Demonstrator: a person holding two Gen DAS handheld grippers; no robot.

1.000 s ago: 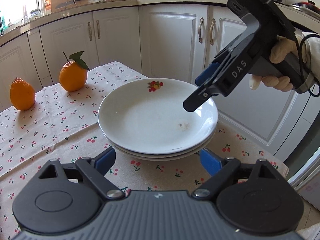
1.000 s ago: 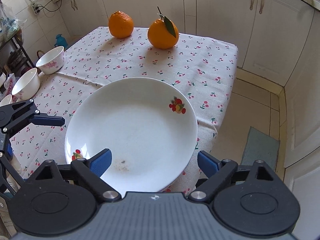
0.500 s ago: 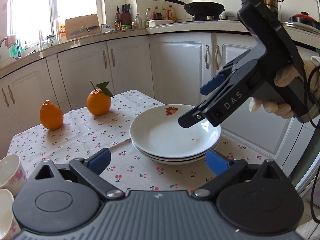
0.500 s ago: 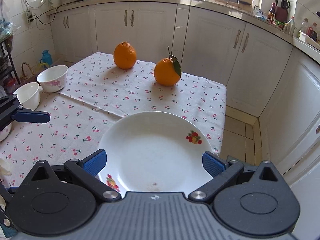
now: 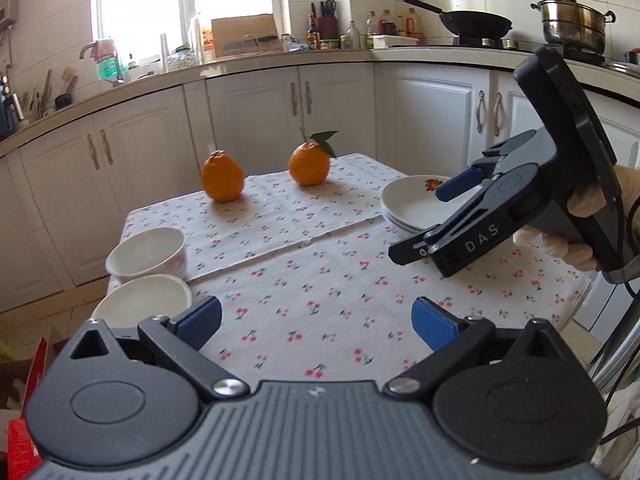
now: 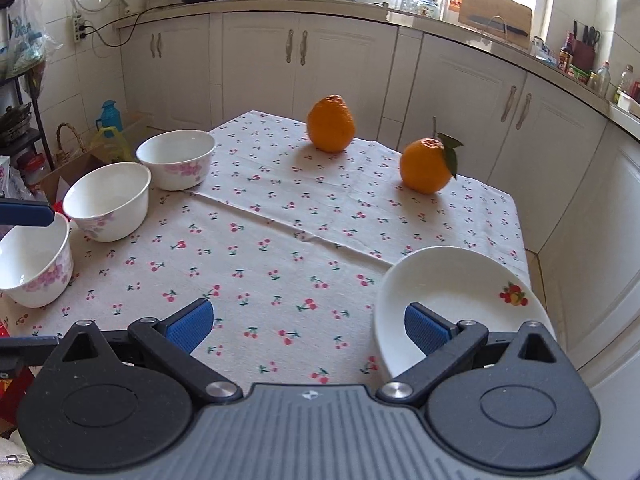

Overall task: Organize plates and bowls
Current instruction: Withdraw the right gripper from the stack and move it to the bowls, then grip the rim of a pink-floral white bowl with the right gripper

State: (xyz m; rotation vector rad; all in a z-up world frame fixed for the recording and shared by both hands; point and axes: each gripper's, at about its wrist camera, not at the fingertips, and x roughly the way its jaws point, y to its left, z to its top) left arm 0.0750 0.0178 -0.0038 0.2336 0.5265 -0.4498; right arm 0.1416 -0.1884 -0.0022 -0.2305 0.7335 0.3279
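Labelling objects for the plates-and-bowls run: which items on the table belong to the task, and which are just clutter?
Task items:
stack of plates
far bowl
middle bowl
near bowl

Just lying about:
orange with leaf
plain orange
cherry-print tablecloth

Both tongs, left and right, are open and hold nothing.
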